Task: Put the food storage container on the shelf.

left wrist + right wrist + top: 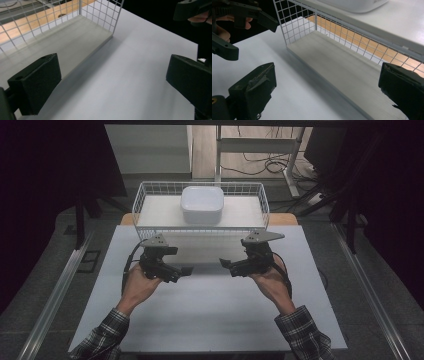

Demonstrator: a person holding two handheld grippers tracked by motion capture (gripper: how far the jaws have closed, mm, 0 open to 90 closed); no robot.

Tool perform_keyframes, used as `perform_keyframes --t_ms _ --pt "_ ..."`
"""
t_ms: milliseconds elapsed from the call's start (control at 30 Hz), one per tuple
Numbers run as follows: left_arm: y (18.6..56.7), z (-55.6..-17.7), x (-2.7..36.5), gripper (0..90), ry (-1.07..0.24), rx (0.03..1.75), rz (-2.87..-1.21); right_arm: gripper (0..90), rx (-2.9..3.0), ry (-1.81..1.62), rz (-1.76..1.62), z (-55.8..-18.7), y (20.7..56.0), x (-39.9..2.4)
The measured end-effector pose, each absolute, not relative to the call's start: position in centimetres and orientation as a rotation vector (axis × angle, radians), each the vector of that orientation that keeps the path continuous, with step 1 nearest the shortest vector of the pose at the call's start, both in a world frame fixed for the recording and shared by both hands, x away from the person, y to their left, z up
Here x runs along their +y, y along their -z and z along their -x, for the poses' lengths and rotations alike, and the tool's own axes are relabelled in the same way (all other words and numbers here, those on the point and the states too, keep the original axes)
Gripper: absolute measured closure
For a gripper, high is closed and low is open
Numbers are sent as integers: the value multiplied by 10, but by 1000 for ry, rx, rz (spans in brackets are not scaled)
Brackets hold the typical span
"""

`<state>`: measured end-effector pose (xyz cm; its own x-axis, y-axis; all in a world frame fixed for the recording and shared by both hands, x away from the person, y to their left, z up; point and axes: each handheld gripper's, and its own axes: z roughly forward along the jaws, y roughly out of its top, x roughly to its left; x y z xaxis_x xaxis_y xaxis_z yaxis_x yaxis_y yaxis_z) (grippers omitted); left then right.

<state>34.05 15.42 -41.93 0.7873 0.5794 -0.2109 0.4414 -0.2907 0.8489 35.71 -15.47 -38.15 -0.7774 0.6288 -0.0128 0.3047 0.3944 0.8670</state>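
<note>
A white wire basket (137,202) stands at the back of the white table (210,315). Inside it sits a white square bowl (202,205), whose edge also shows in the right gripper view (354,5). Each hand holds a gripper just in front of the basket, and the two point toward each other. My left gripper (187,270) is open, its jaws wide apart over bare table (112,82) with nothing between them. My right gripper (225,264) is open too, with its empty jaws (327,87) spanning the basket's near wall (294,22). Neither gripper touches the basket.
The basket has a pale board floor (75,42). A wooden surface (282,218) shows behind the table. Metal rails (55,290) run along the floor on both sides, and cables (265,165) lie on the floor at the back.
</note>
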Motion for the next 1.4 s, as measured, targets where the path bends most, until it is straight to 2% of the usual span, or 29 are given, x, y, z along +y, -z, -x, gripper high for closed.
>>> perform_keyframes --t_ms 633,900,1400 --pt "472 -314 162 0 -125 788 -1807 14 2329 -1322 -832 -337 423 -162" --pt "497 -307 172 5 -117 834 -1824 14 2348 -1307 -820 -326 436 -163" --pt "511 -282 178 24 -184 840 -1870 14 2343 -1289 -848 -313 464 -183"
